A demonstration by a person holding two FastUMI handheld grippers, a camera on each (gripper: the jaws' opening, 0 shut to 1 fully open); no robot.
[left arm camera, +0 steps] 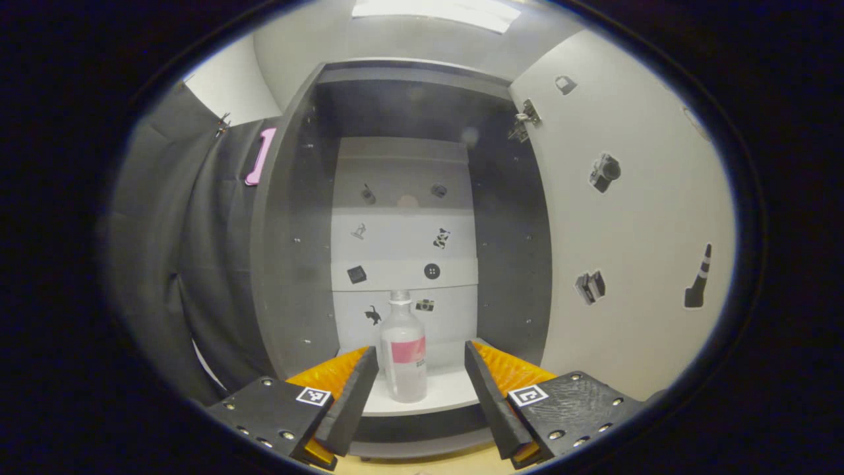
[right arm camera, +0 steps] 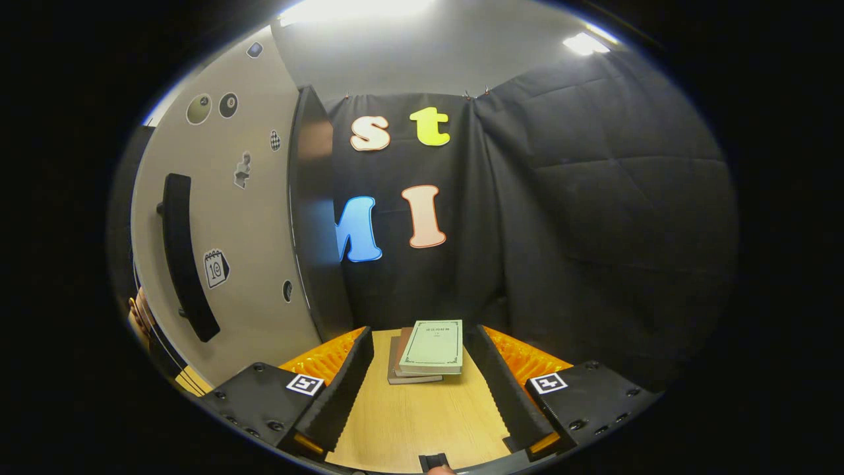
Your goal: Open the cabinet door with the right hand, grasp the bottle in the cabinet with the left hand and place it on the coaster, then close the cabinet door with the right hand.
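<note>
The cabinet (left arm camera: 297, 264) stands open in the left gripper view, its door (left arm camera: 633, 224) swung out to the right. A clear bottle (left arm camera: 403, 349) with a white cap and pink label stands upright on the white bottom shelf (left arm camera: 448, 389). My left gripper (left arm camera: 422, 369) is open in front of the shelf, with the bottle between its fingers' lines but farther in and untouched. In the right gripper view the door's outer face (right arm camera: 250, 218) with its dark bar handle (right arm camera: 184, 257) stands at the left. My right gripper (right arm camera: 419, 369) is open over the wooden table (right arm camera: 415, 415), holding nothing.
Two stacked books (right arm camera: 428, 353) lie on the table just ahead of the right gripper. Black cloth wall (right arm camera: 593, 231) closes the back and right. Stickers dot the door and the cabinet's back panel (left arm camera: 402, 237). A hinge (left arm camera: 524, 122) sits at the door's top.
</note>
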